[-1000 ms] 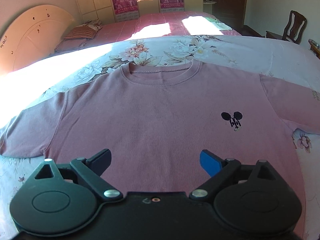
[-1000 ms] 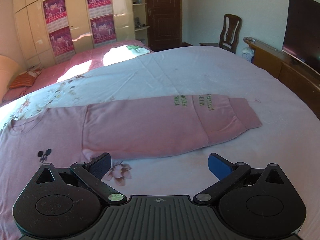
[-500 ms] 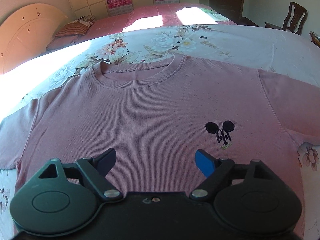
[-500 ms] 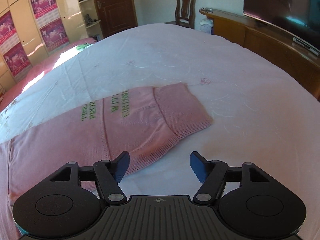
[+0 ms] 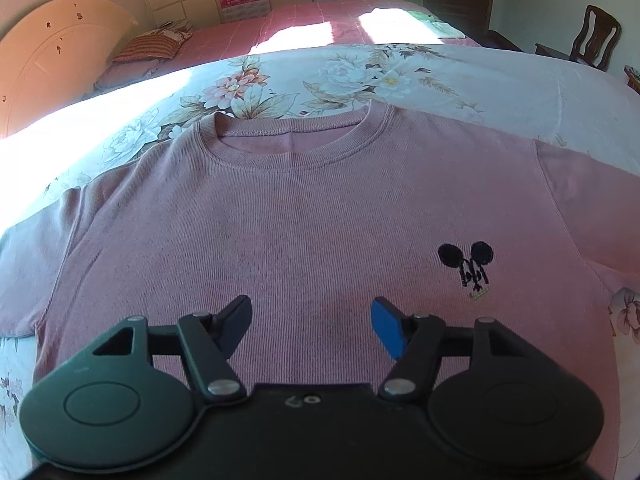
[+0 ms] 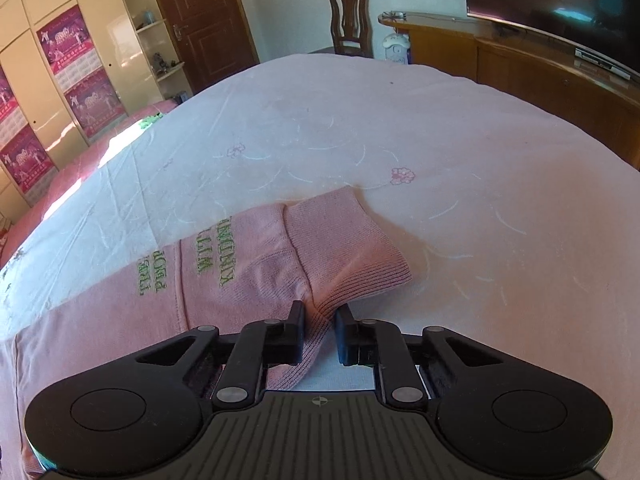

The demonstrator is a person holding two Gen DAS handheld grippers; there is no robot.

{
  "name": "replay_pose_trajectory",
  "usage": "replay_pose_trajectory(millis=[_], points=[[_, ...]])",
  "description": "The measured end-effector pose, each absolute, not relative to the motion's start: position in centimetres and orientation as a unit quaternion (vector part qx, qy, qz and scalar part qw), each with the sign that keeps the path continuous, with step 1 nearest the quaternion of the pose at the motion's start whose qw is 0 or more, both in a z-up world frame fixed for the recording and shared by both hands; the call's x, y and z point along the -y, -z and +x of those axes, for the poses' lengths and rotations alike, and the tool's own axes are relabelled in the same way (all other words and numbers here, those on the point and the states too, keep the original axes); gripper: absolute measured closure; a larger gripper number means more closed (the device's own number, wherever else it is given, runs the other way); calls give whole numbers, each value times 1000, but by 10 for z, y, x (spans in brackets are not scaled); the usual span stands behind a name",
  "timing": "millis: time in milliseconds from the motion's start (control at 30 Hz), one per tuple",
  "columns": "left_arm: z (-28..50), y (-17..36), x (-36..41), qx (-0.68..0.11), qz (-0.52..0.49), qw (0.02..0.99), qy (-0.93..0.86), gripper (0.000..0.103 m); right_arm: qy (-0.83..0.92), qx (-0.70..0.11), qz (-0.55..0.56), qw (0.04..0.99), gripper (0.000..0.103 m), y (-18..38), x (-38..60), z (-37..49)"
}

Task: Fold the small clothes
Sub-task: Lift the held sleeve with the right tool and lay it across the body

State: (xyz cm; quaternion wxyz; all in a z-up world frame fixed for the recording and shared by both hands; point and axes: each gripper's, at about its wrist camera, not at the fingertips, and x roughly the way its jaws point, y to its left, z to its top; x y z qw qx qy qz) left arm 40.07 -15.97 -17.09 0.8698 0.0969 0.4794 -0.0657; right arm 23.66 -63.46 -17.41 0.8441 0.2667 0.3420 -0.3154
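Observation:
A pink long-sleeved sweatshirt (image 5: 304, 216) lies flat, front up, on the bed, with a black mouse emblem (image 5: 466, 262) on the chest. My left gripper (image 5: 311, 324) is open and empty, hovering over the middle of the chest below the collar (image 5: 292, 148). In the right wrist view the sleeve (image 6: 240, 268) with green lettering stretches across the sheet. My right gripper (image 6: 320, 326) is shut on the near edge of the ribbed cuff (image 6: 340, 252), which is pinched between the jaws.
The bed (image 6: 440, 140) has a pale floral sheet. A second bed with a pink cover (image 5: 320, 24) and a striped pillow (image 5: 150, 46) lies beyond. A wooden chair (image 6: 350, 16), a low cabinet with a TV (image 6: 540, 68) and wardrobes (image 6: 60, 64) line the walls.
My right gripper moved right along the sleeve to the cuff and closed on it. My left gripper moved forward over the chest toward the collar and stayed open.

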Motion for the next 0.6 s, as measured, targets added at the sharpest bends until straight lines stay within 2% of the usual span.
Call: replay_pose_trajectory(millis=[167, 367, 600], points=[[403, 167, 150, -477, 67, 873, 73, 38, 277, -315, 232, 877, 92, 143, 601, 244], [402, 155, 131, -465, 54, 880, 79, 38, 173, -288, 185, 924, 92, 103, 514, 290], [411, 148, 82, -459, 34, 884, 85, 39, 25, -297, 155, 942, 92, 105, 372, 353]])
